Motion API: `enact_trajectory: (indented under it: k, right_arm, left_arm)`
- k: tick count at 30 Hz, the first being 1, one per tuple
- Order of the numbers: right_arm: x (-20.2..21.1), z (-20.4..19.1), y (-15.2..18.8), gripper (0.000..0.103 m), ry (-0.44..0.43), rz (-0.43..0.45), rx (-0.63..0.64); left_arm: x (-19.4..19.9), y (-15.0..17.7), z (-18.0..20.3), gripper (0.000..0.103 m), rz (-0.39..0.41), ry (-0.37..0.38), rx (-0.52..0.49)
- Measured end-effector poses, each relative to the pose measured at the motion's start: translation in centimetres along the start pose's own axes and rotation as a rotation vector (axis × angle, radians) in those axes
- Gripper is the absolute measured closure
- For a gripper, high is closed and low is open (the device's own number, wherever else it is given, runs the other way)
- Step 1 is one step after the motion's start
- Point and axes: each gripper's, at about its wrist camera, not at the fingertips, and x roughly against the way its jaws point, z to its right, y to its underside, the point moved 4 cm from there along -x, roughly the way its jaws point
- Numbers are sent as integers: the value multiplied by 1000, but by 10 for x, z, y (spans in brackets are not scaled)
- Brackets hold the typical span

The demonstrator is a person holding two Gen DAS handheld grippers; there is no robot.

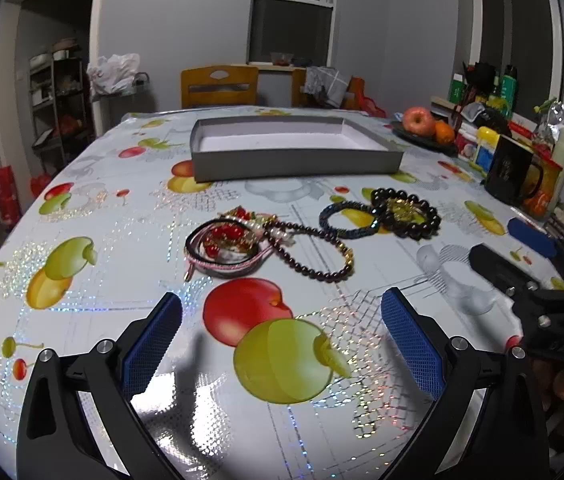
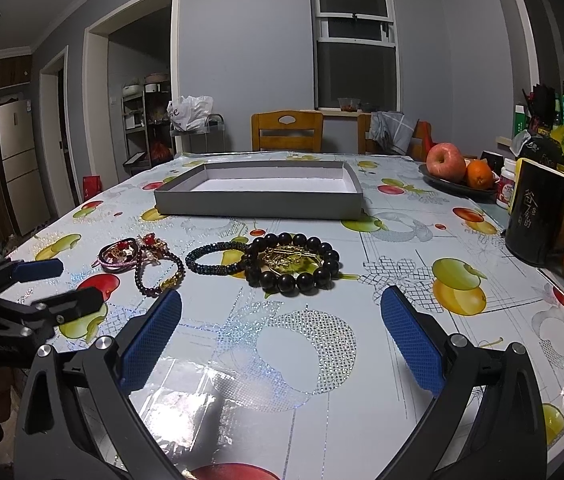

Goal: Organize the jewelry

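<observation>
Jewelry is lying in a loose row mid-table: a tangled red-bead cluster (image 1: pixel 227 242), a garnet bead bracelet (image 1: pixel 314 250), a dark braided bracelet (image 1: pixel 348 220) and a large black bead bracelet (image 2: pixel 294 260) around a gold piece. I am holding my left gripper (image 1: pixel 282 344) and right gripper (image 2: pixel 282 340) released, jaws spread, both short of the pieces. I judge nothing is sorted yet; the grey tray (image 2: pixel 257 204) is sitting empty beyond. Best practice: take one untangled bracelet by its near arc. Open tablecloth (image 2: pixel 302 360) is giving room; the black mug (image 2: pixel 542 220) is crowding the right edge.
</observation>
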Motion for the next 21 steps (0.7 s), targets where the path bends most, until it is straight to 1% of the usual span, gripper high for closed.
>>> enact_trajectory:
  k: [6,12,15,18,21]
  right_arm:
    - [-3,-2,0,5,13,-31,12]
    - [-2,-1,-10,5,-15,-76,13]
    - [0,0,-21,5,-26,-99,10]
    - [2,3,-32,6,-58,-130,-5]
    - [4,6,-44,6,-49,-123,21]
  left_arm:
    - [9,-13,4,4,21,25,-15]
    - [9,-32,0,4,14,23,-39]
    - [5,-44,-4,5,2,15,-59]
    - [-3,-52,-10,6,-26,17,-73]
    - [-12,-55,-17,6,-63,15,-85]
